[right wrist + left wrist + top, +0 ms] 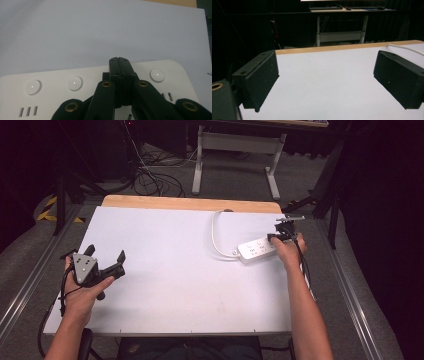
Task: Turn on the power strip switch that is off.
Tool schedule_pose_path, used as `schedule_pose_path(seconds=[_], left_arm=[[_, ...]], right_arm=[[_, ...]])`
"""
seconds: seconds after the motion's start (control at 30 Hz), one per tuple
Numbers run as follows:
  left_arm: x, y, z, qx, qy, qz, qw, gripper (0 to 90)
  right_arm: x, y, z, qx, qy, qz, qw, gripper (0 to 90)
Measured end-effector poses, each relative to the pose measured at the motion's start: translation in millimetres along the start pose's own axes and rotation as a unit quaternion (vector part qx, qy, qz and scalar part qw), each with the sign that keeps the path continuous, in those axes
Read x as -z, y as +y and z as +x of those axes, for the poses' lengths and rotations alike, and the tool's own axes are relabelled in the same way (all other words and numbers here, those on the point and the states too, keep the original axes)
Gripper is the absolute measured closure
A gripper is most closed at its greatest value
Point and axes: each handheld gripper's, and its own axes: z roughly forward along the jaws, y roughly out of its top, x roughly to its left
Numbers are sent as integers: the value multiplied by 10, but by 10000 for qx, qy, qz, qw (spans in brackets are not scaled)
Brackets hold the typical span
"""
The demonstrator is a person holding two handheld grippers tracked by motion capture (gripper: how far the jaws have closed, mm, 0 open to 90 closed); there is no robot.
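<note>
A white power strip (256, 249) lies at the right of the white table (175, 270), and its white cable (216, 232) loops toward the back edge. My right gripper (274, 238) is over the strip's right end. In the right gripper view its jaws are pressed together with nothing between them, and the right gripper's (119, 61) tip sits over the power strip (50, 100), between two of its round white buttons (74, 83). I cannot tell whether the tip touches the strip. My left gripper (106, 252) rests near the table's left edge, its jaws wide open and empty; the left gripper (329, 77) faces bare table.
A wooden strip (192, 202) runs along the table's far edge. Behind it stand a desk's white legs (235, 160), with tangled cables (155, 180) on the floor. Metal rails (30, 280) flank the table. The strip's cable (407, 48) shows at the far right of the left gripper view.
</note>
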Motion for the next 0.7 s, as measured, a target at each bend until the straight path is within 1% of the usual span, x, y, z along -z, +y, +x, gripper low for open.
schedule_pose_path(seconds=[0.03, 0.1, 0.3, 0.7], left_arm=[[2, 1, -1, -2, -5, 1, 10000, 64], [3, 0, -3, -7, -10, 0, 10000, 64], [4, -1, 3, -4, -4, 18, 10000, 64], [14, -2, 11, 18, 1, 12, 10000, 65]], right_arm=[[0, 0, 0, 0, 0, 0, 10000, 900], [-6, 3, 26, 78, -73, 19, 9999, 900], [-11, -8, 5, 3, -15, -3, 10000, 900], [-17, -16, 13, 8, -43, -5, 10000, 900]])
